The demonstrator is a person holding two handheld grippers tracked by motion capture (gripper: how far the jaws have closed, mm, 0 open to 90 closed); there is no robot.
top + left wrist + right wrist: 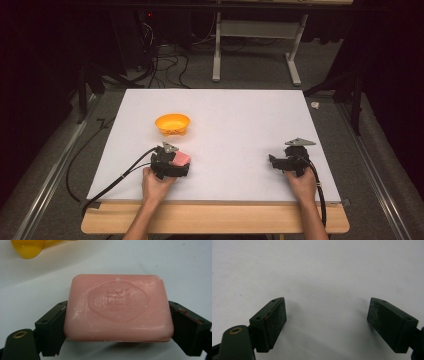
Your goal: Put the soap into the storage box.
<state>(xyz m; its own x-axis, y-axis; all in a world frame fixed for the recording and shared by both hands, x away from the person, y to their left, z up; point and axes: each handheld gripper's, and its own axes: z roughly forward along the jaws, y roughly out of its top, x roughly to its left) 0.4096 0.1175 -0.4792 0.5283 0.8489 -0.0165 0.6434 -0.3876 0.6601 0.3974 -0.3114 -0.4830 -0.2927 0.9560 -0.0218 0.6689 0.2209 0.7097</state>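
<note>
A pink bar of soap (117, 307) with an embossed oval seal sits between the two black jaws of my left gripper (117, 322), which press on its short ends. From above, the soap (181, 159) pokes out of the left gripper (175, 165) at the near left of the white table (225, 125). An orange bowl (173, 123) stands just beyond it, its rim (28, 248) at the top left of the left gripper view. My right gripper (275, 162) rests at the near right, jaws wide apart over bare white surface (327, 312).
The table's wooden front edge (215, 217) runs under the person's forearms. Black cables (115, 177) trail from each gripper off the near edge. Beyond the table are a grey floor, a white stand's legs (255, 50) and tangled wires.
</note>
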